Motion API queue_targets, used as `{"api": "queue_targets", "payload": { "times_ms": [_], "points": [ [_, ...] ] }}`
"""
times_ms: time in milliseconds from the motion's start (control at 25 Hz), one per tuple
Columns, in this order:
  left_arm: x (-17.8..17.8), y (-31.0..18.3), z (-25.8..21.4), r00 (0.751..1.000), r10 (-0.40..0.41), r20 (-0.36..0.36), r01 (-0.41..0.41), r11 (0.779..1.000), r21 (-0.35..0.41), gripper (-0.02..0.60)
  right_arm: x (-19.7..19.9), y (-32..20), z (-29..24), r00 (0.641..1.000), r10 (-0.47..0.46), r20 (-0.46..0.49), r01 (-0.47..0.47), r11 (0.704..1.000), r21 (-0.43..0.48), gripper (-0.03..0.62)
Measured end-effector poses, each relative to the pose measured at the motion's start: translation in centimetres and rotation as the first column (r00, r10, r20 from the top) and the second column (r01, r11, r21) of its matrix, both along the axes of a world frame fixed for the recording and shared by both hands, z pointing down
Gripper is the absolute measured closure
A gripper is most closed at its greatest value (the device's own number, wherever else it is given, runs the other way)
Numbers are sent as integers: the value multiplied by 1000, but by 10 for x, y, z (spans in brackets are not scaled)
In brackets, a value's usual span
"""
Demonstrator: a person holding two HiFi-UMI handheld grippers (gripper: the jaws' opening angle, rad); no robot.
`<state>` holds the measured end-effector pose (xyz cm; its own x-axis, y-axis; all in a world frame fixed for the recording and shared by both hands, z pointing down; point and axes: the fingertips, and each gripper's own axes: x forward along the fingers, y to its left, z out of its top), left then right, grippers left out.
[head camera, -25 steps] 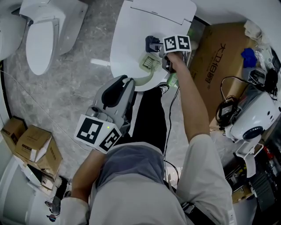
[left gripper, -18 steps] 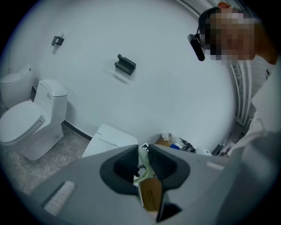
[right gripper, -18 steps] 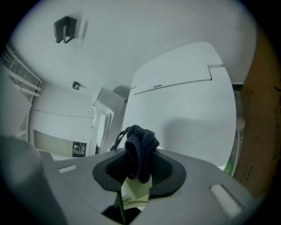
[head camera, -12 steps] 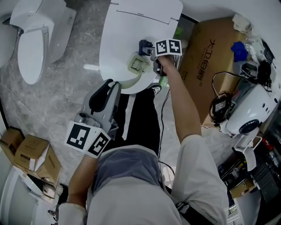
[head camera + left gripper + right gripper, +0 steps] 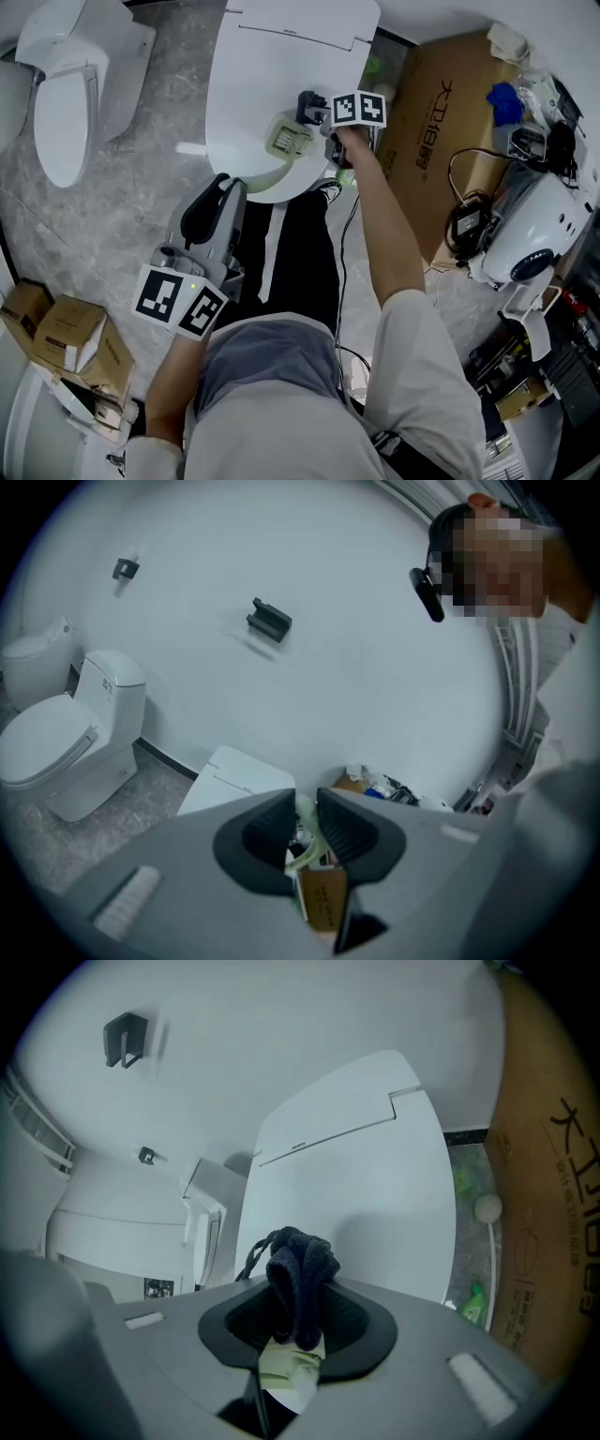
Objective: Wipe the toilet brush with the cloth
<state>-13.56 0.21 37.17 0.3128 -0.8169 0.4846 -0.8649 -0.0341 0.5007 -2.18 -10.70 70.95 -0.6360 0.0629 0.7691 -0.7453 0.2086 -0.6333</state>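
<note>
The toilet brush has a pale green head (image 5: pixel 289 139) and a curved pale green handle (image 5: pixel 279 172); it lies over the front of the closed toilet lid (image 5: pixel 272 66). My left gripper (image 5: pixel 232 187) is shut on the handle (image 5: pixel 305 829) near its end. My right gripper (image 5: pixel 311 107) is shut on a dark bunched cloth (image 5: pixel 300 1274), which sits just right of the brush head. In the right gripper view the brush head (image 5: pixel 291 1368) shows right under the cloth, between the jaws of my right gripper (image 5: pixel 298 1309). Whether cloth and head touch is not visible.
A second toilet (image 5: pixel 66 84) stands at the far left on the marbled floor. A large cardboard box (image 5: pixel 450 122) lies right of the toilet, with a white appliance (image 5: pixel 534 244) and cables beyond it. Small cardboard boxes (image 5: pixel 66 337) sit at the lower left.
The head view has drifted, so everything sits a little more left in it. Both grippers keep their holds, and the cloth stays beside the brush head.
</note>
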Motion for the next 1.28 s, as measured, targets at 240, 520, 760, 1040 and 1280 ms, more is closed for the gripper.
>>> {"api": "queue_targets", "payload": {
  "times_ms": [240, 520, 760, 1040, 1280],
  "points": [
    [-1, 0, 0, 1000, -2, 6, 2, 1000, 5, 581, 11, 3, 2, 1000, -4, -15, 4, 1000, 14, 494],
    [0, 0, 0, 1000, 4, 16, -4, 1000, 1, 581, 29, 8, 4, 999, 45, -11, -45, 999, 15, 494],
    [1, -3, 1, 1000, 15, 21, -14, 1000, -7, 581, 44, 15, 9, 995, 93, -19, -93, 996, 11, 494],
    [2, -5, 0, 999, 27, 20, -27, 1000, -15, 581, 61, 31, 17, 984, 178, -24, -178, 984, -14, 496],
    [2, -9, 0, 999, 25, 20, -25, 1000, -13, 581, 65, 60, 27, 987, 161, -24, -162, 985, -64, 496]
  ]
}}
